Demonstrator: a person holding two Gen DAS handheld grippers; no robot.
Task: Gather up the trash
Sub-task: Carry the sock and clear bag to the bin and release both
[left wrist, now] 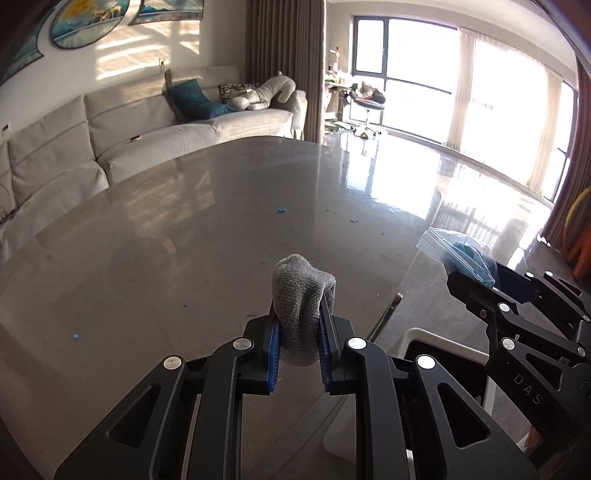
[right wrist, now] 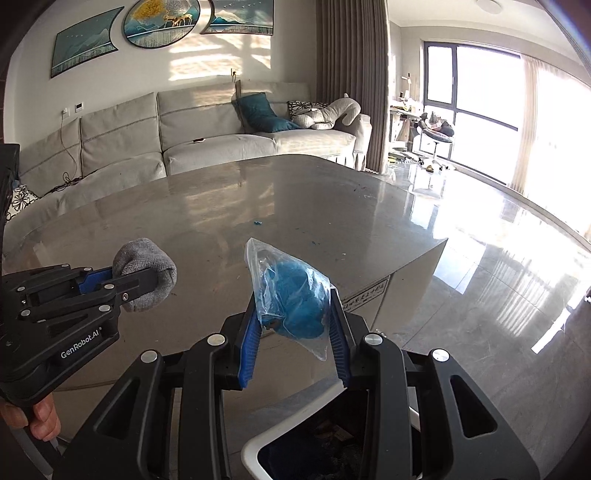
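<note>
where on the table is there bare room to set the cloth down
Most of the grey table is bare, from the sofa-side edge to the left gripper holding the grey cloth. Only small blue crumbs dot the middle. It is crowded at the near right corner, by the bin.

A home's living room, it seems: grey sofa (right wrist: 221, 136), curtains (right wrist: 351, 74), wall art (right wrist: 162, 22).

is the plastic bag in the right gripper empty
No, the clear plastic bag clamped in the right gripper holds a crumpled blue wad, plain to see through the film in the right wrist view.
</note>
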